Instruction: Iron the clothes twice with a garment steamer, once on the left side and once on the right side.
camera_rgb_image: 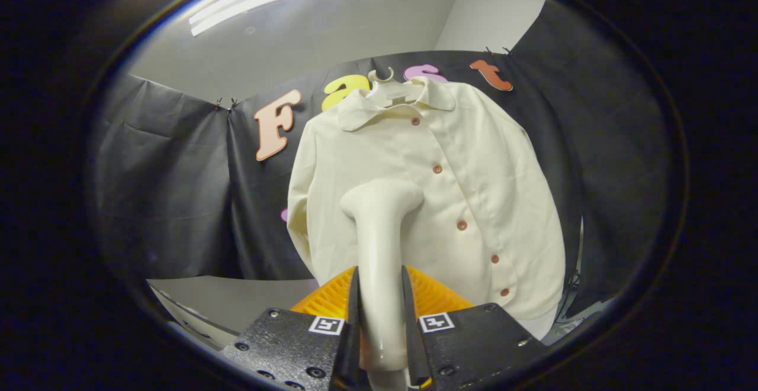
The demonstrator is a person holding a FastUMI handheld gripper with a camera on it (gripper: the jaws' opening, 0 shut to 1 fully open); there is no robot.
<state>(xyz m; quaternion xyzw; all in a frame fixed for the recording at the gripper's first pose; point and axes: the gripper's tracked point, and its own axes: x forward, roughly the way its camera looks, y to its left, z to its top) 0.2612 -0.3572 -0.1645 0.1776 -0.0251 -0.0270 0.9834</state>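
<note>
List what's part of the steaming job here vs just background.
Job:
- garment steamer, handle clamped between the gripper jaws, head against the cloth
- cream shirt, buttoned, hanging on a hanger

Background:
- black cloth booth wall
- grey surface below the shirt
- ceiling light

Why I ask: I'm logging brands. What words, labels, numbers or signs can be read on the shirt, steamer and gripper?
Shirt: none; plain cloth and buttons.
Steamer: none readable.
Gripper, shut on the steamer's handle: no words; two square markers carry a black-and-white pattern, not text.
</note>
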